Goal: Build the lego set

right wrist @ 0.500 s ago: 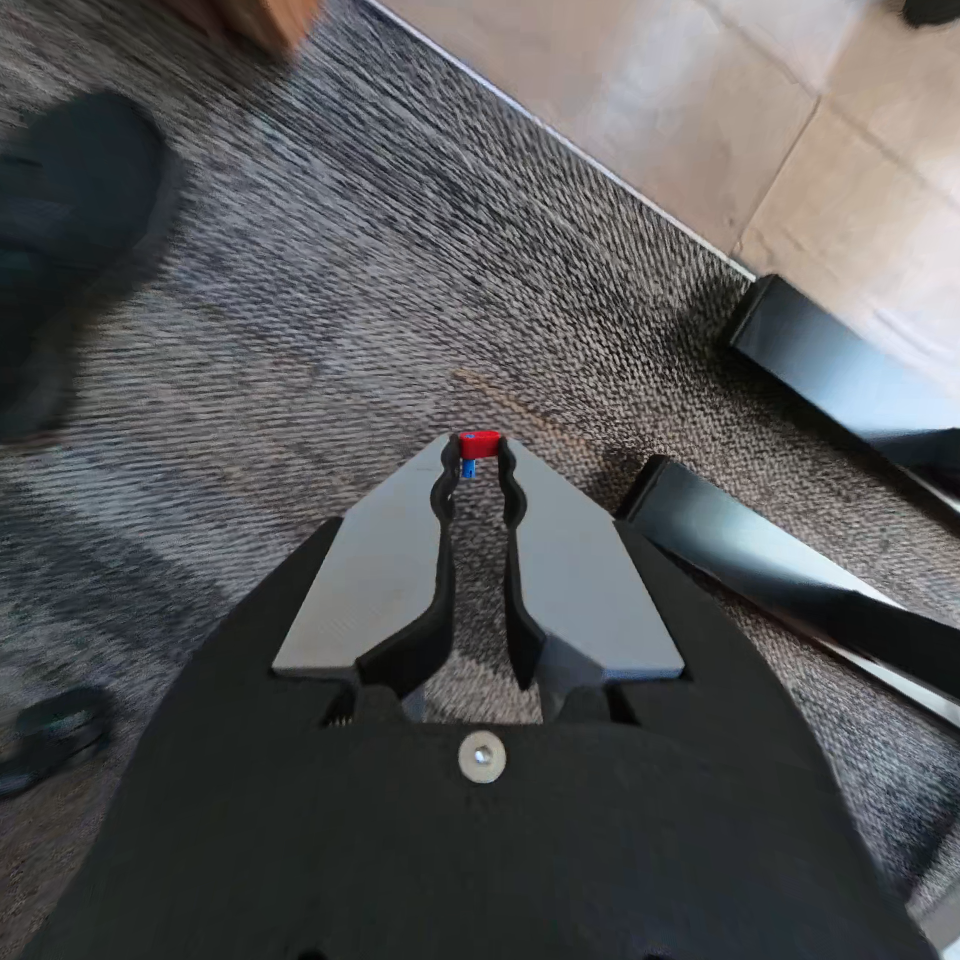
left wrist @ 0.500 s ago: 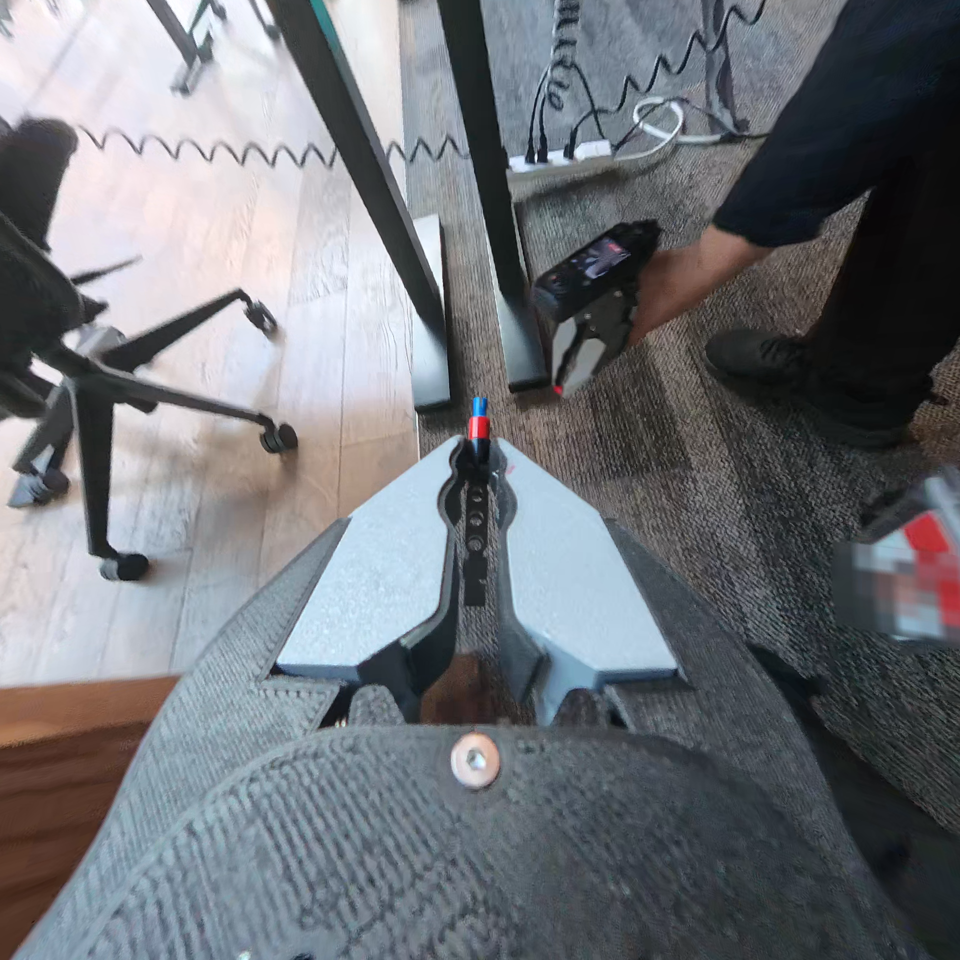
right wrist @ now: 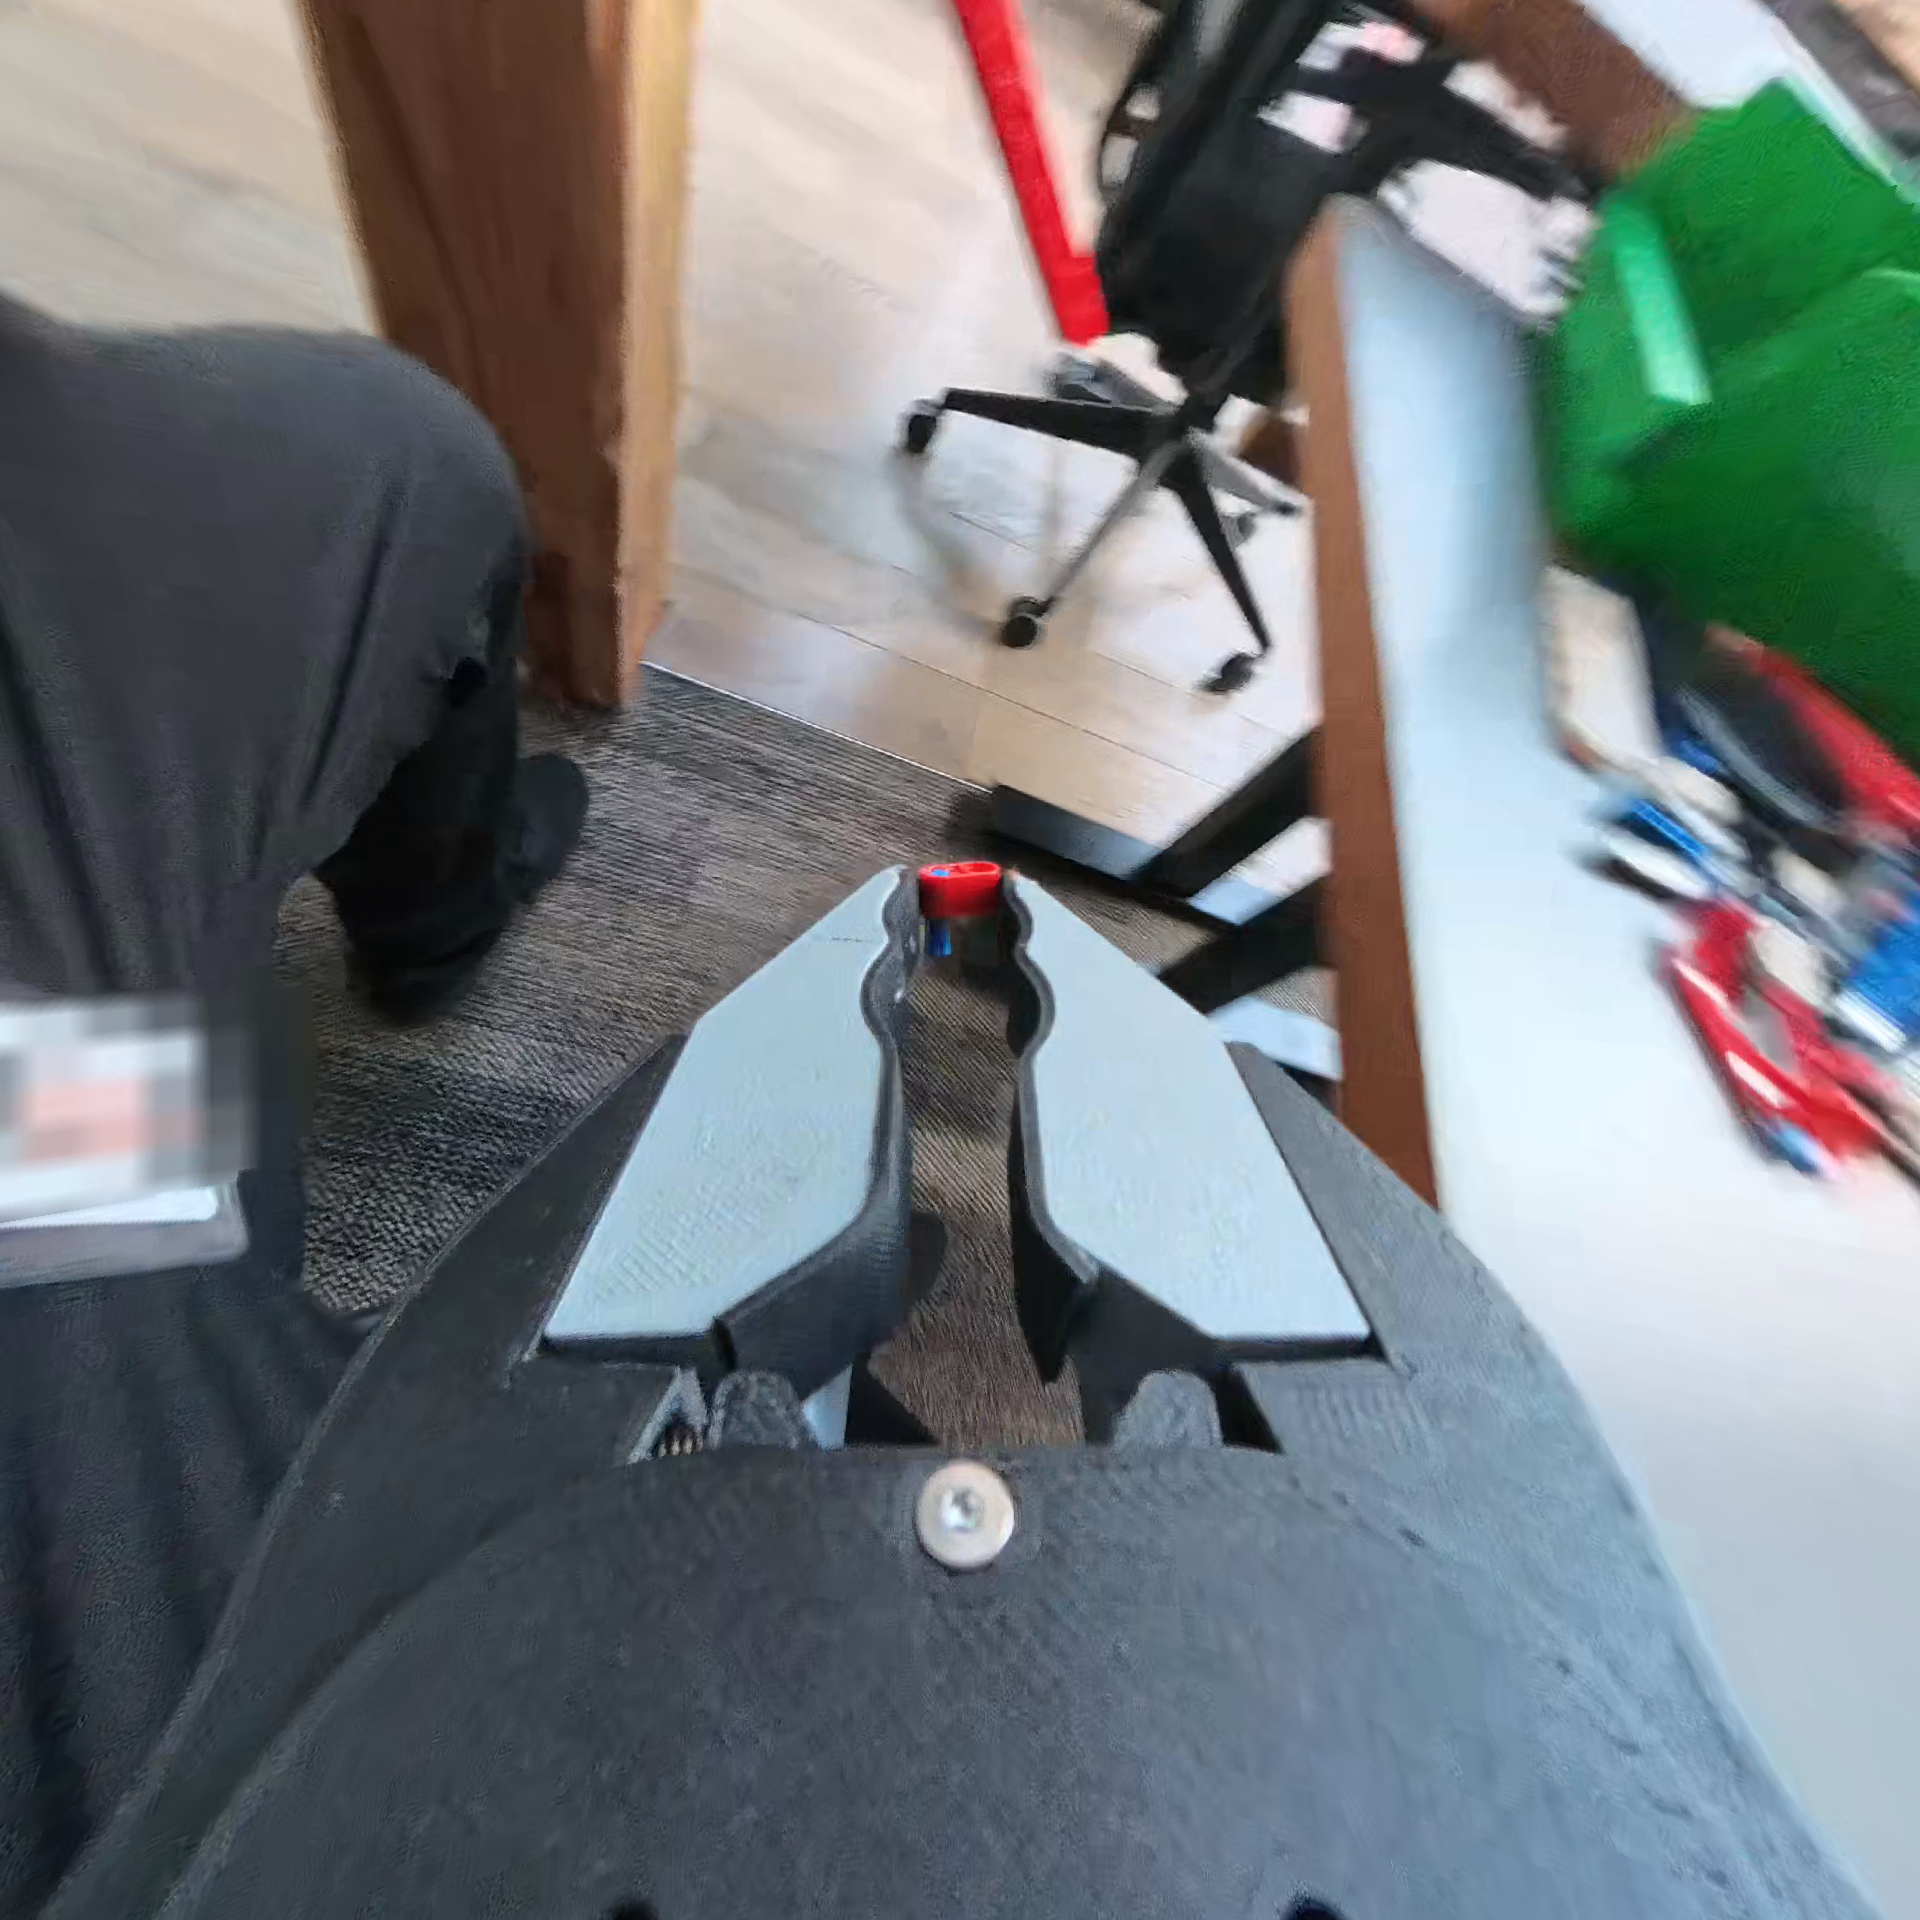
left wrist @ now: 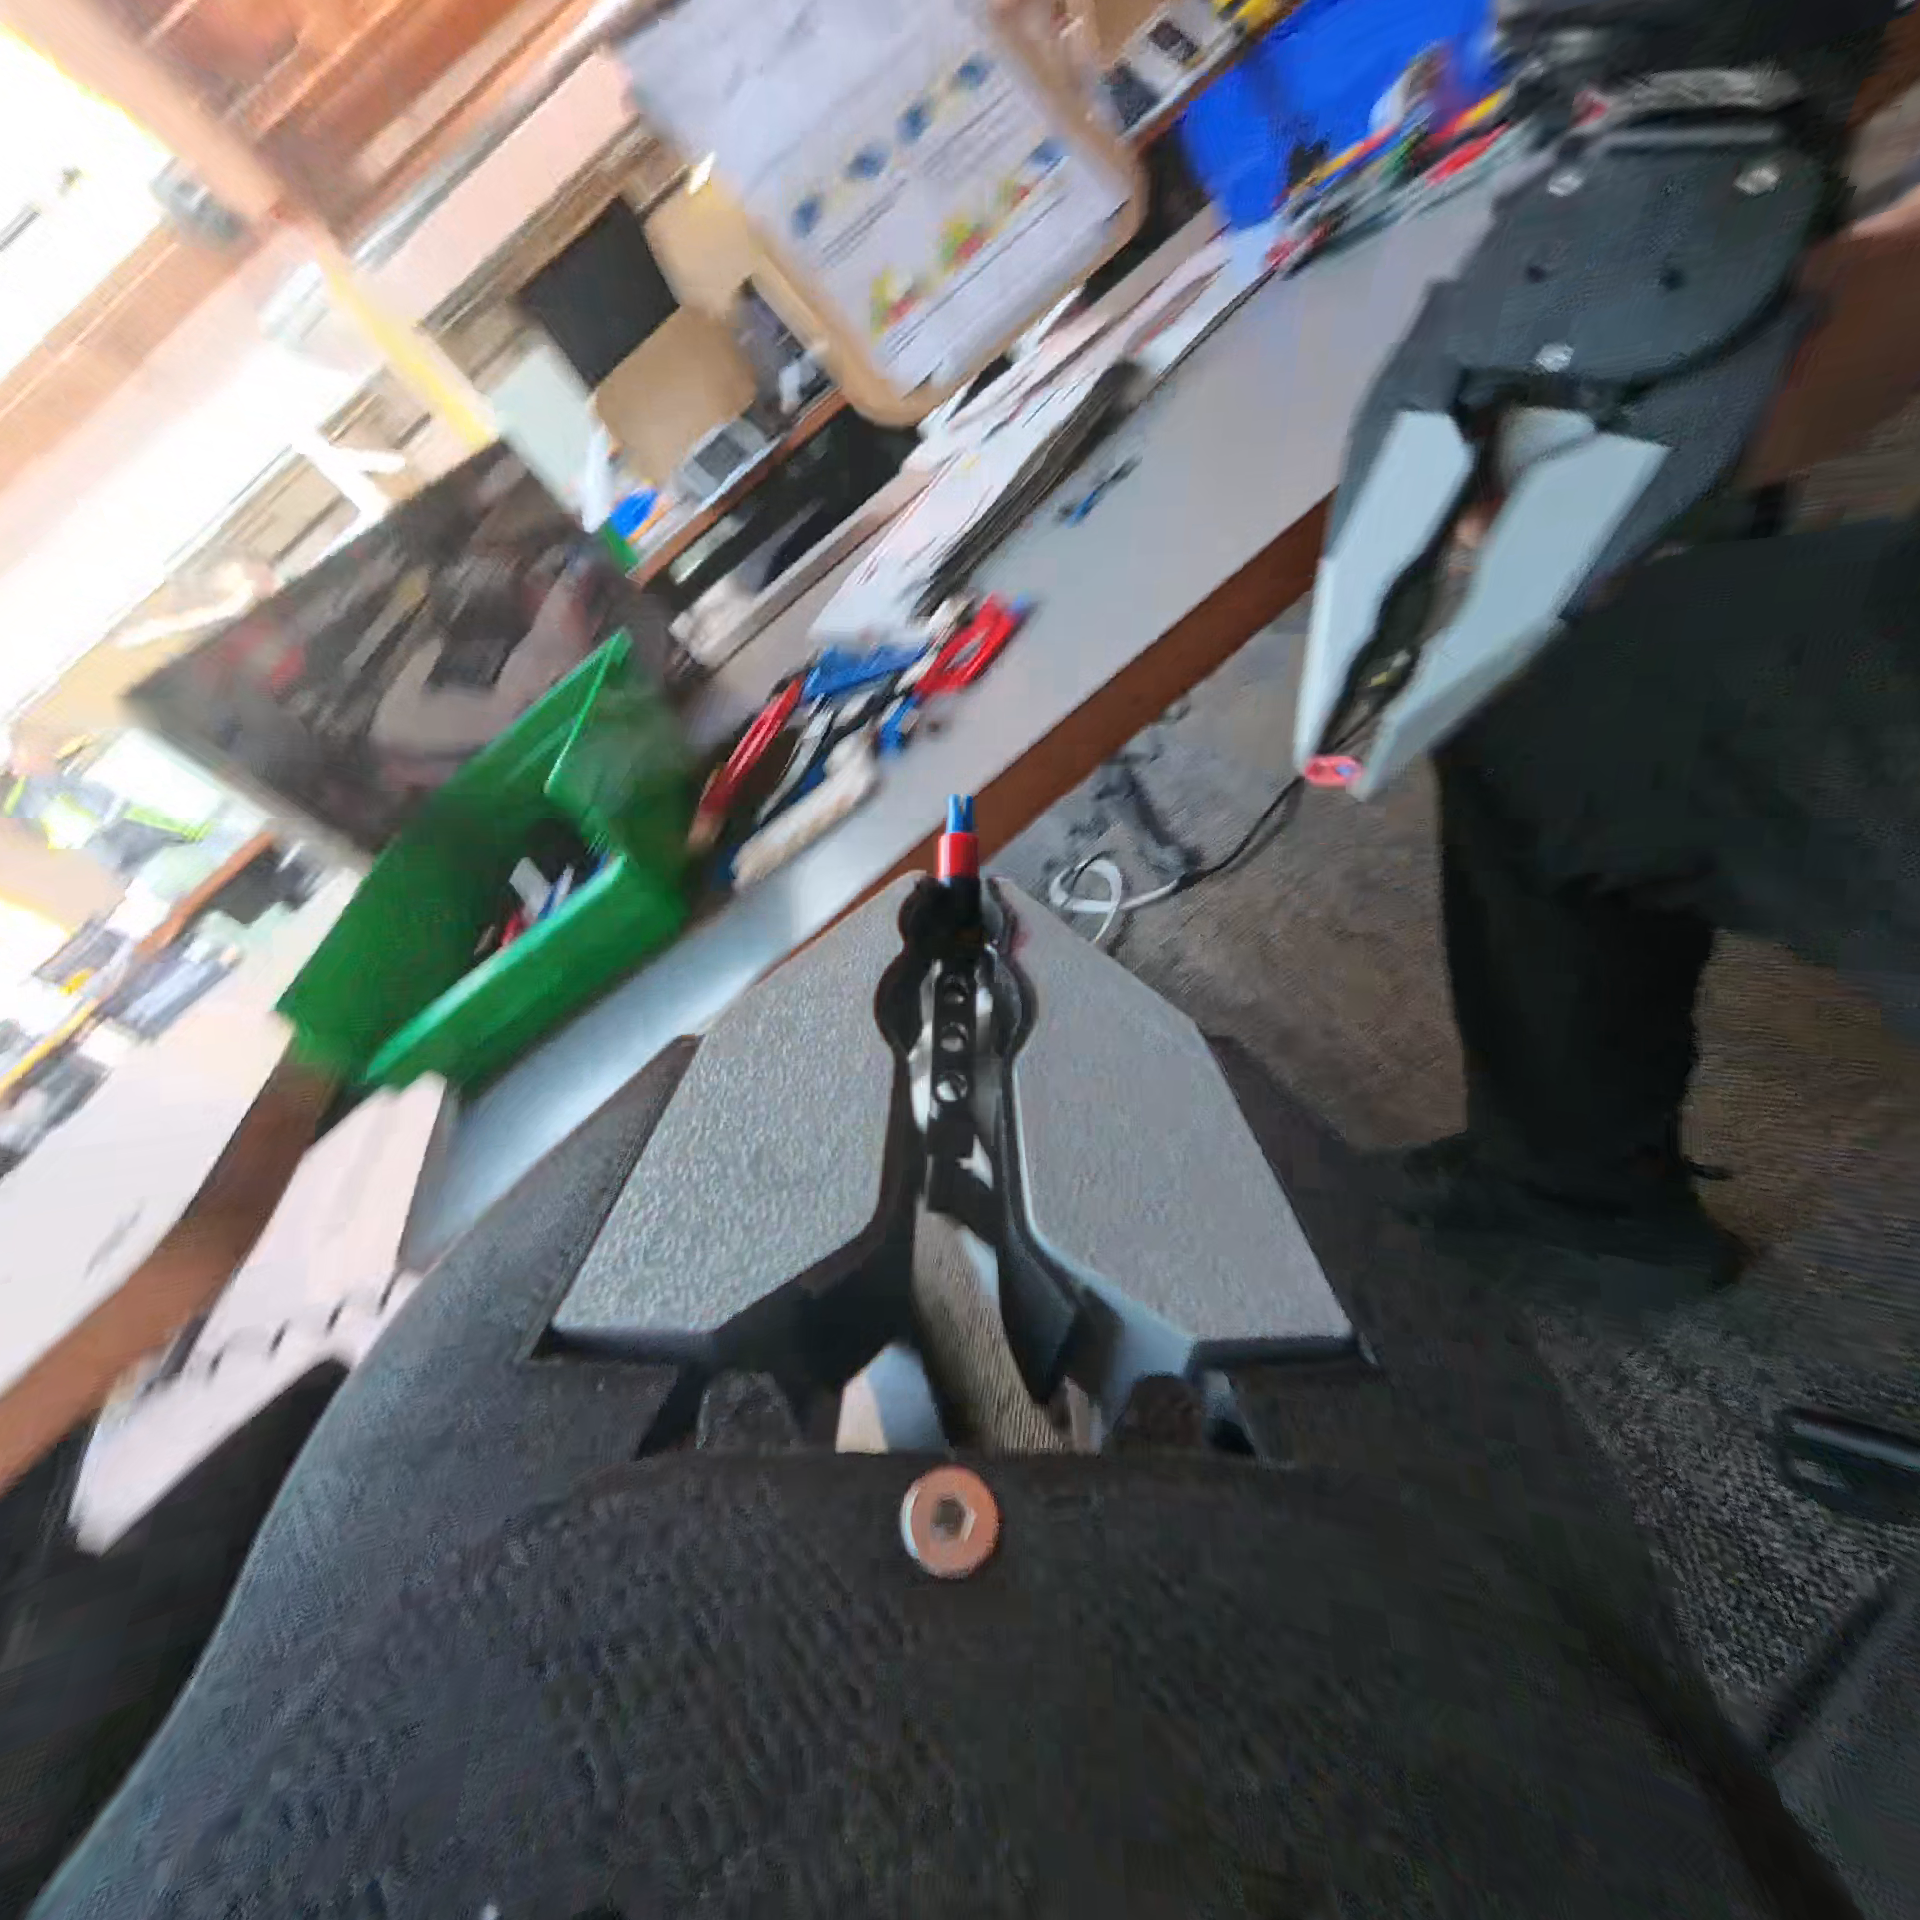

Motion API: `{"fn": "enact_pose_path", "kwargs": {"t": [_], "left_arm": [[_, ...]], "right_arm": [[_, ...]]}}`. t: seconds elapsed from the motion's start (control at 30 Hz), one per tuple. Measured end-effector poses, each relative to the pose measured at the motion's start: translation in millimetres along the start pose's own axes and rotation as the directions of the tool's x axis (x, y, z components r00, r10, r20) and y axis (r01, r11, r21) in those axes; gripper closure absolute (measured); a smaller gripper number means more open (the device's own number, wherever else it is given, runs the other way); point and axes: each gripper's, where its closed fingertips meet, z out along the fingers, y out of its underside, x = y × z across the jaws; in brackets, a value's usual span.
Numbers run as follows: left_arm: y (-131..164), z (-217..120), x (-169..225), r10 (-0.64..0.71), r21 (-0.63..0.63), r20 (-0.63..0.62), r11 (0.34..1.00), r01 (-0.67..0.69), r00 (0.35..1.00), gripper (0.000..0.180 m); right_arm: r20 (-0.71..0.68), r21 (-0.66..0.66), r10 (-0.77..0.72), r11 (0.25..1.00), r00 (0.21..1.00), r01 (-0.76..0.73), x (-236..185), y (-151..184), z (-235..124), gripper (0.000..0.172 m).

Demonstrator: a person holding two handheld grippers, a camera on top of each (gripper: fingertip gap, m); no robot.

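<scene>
My left tool [left wrist: 951, 909] is pinching a black perforated beam [left wrist: 951, 1023], long axis along the fingers, with a red bush and blue pin [left wrist: 958, 831] poking forward. My right tool [right wrist: 961, 914] is clamped on a small red connector [right wrist: 958, 891], blue pin hanging under it. Both parts are off the grey worktop [left wrist: 1143, 582], which lies ahead-left; the left tool is nearer the green bin [left wrist: 488, 914].

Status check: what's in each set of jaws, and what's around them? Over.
Left gripper shut on black holed beam, red-blue pin at its tip. Right gripper shut on small red connector. Both off the grey table; green bin beside left.
</scene>
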Motion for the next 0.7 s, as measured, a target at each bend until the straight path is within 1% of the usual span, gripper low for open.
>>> {"fn": "enact_pose_path", "kwargs": {"t": [0.07,0.1,0.17,0.23,0.3,0.37,0.43,0.5,0.6,0.67,0.7], "left_arm": [[-45.3,25.5,28.9,0.056,0.048,-0.1,0.998,-0.051,0.993,0.174],[-62.7,38.6,43.5,0.093,0.063,-0.142,0.994,-0.084,0.986,0.174],[-91.6,64.8,67.4,0.161,0.092,-0.186,0.985,-0.145,0.969,0.174],[-120.7,88.5,89.4,0.189,0.156,-0.239,0.976,-0.154,0.953,0.174],[-144.0,111.3,110.4,0.208,0.211,-0.304,0.966,-0.147,0.93,0.174],[-162.0,132.4,128.2,0.222,0.266,-0.355,0.955,-0.13,0.908,0.175],[-167.4,156.6,140.0,0.243,0.287,-0.385,0.948,-0.135,0.89,0.175],[-165.5,183.2,145.2,0.272,0.31,-0.396,0.939,-0.152,0.877,0.174],[-161.3,222.6,145.4,0.298,0.359,-0.428,0.922,-0.142,0.853,0.175],[-155.0,250.9,140.8,0.344,0.389,-0.41,0.904,-0.179,0.844,0.175],[-148.8,266.6,137.9,0.376,0.389,-0.389,0.895,-0.22,0.841,0.175]], "right_arm": [[-0.106,-0.041,0.063,0.997,0.992,-0.068,25.6,15.4,-60.0,0.16],[-0.175,-0.062,0.097,0.992,0.98,-0.11,40.5,27.6,-87.9,0.16],[-0.297,-0.103,0.162,0.974,0.941,-0.201,68.6,57.9,-139.4,0.16],[-0.338,-0.172,0.232,0.938,0.912,-0.302,84.5,95.5,-178.0,0.16],[-0.344,-0.274,0.282,0.882,0.895,-0.384,90.9,135.0,-204.0,0.16],[-0.368,-0.345,0.263,0.852,0.892,-0.394,98.4,164.0,-221.9,0.16],[-0.381,-0.369,0.237,0.847,0.893,-0.382,106.7,181.7,-231.8,0.16],[-0.374,-0.369,0.255,0.841,0.892,-0.396,115.5,196.2,-233.5,0.16],[-0.34,-0.35,0.268,0.854,0.901,-0.386,127.6,204.6,-228.7,0.16],[-0.337,-0.357,0.25,0.858,0.908,-0.369,138.0,211.1,-226.6,0.16],[-0.339,-0.354,0.243,0.863,0.909,-0.362,143.6,213.0,-225.2,0.159]]}}
